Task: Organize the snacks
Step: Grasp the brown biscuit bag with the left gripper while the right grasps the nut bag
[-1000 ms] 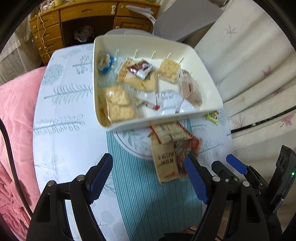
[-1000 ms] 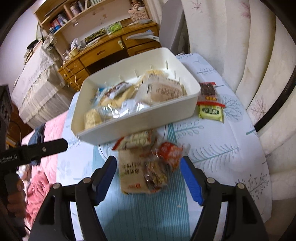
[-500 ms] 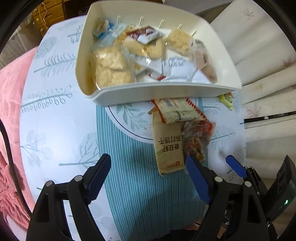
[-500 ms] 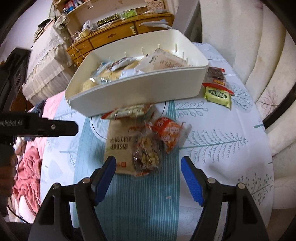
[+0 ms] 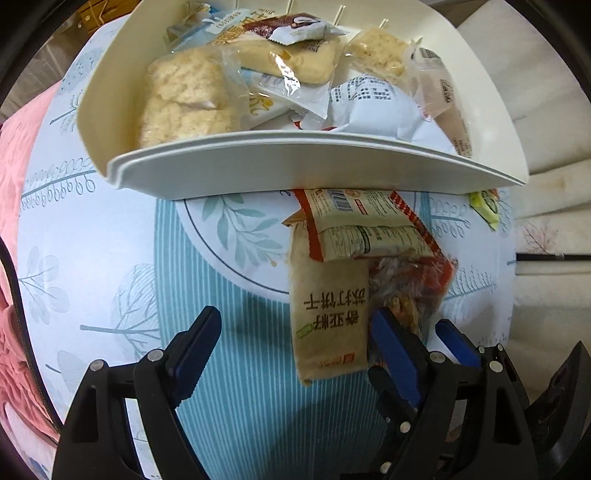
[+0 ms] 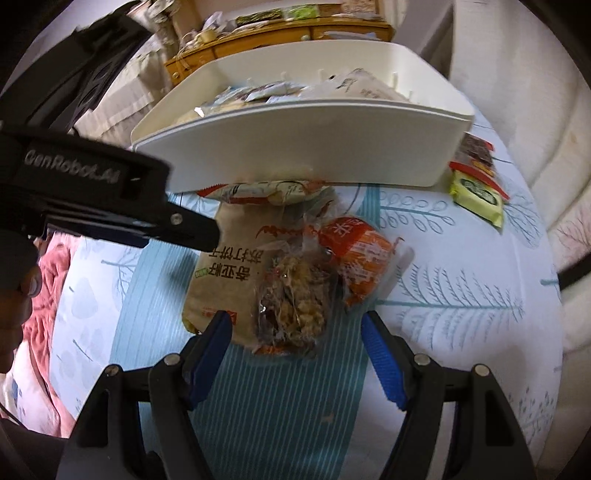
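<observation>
Both hand-held grippers released: left hand-held gripper point(image 5: 291, 334), right hand-held gripper point(image 6: 295, 332); loose snack pile point(image 6: 280, 273) on surface before white bin point(image 6: 306, 147); judgement: straddle one packet, clamp squarely, avoid neighbours

Desk point(image 5: 92, 258) under leaf-print cloth; pink blanket point(image 5: 14, 155) at its edge; wooden drawer cabinet point(image 6: 280, 33) behind.

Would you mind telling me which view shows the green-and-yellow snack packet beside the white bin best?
The right wrist view: the green-and-yellow packet lies whole on the tablecloth to the right of the white bin, partly over a dark red packet. The left wrist view catches only a small part of it beyond the bin's corner.
</observation>
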Demonstrator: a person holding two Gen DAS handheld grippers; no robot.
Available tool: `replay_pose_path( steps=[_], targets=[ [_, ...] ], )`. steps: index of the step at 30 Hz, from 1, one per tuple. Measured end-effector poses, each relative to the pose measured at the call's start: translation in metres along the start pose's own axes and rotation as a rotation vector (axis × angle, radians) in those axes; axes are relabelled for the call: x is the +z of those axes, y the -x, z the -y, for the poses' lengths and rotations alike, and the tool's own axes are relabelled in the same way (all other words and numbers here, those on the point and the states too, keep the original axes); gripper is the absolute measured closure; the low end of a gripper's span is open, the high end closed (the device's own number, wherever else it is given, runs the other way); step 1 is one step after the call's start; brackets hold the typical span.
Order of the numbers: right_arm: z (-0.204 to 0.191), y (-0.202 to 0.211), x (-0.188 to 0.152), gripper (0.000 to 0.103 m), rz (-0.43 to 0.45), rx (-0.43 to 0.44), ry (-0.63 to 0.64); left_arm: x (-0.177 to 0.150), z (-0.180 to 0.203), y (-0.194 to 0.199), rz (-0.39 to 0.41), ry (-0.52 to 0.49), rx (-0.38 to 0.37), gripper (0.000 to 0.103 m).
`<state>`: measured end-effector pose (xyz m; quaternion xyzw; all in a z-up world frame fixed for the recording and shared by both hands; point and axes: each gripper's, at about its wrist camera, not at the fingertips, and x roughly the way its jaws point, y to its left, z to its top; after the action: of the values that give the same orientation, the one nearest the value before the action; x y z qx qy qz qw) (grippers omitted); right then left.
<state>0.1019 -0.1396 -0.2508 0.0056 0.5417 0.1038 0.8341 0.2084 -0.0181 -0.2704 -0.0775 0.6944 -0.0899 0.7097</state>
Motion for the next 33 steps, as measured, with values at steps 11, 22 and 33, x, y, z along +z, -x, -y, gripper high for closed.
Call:
replay_pose_path(
  steps=[11, 22, 33],
  targets=[
    [0.013, -0.014, 0.011, 0.057, -0.012, 0.061, 0.125, 0.013, 0.019, -0.029, -0.026, 0.056, 0.047, 0.02],
    [0.032, -0.008, 0.006, 0.058, -0.02, 0.127, 0.178, 0.02, 0.035, -0.043, -0.027, 0.09, 0.068, 0.024],
    [0.05, 0.009, -0.008, 0.059, -0.037, 0.132, 0.201, 0.013, 0.051, -0.049, -0.001, 0.105, 0.113, 0.047]
  ],
)
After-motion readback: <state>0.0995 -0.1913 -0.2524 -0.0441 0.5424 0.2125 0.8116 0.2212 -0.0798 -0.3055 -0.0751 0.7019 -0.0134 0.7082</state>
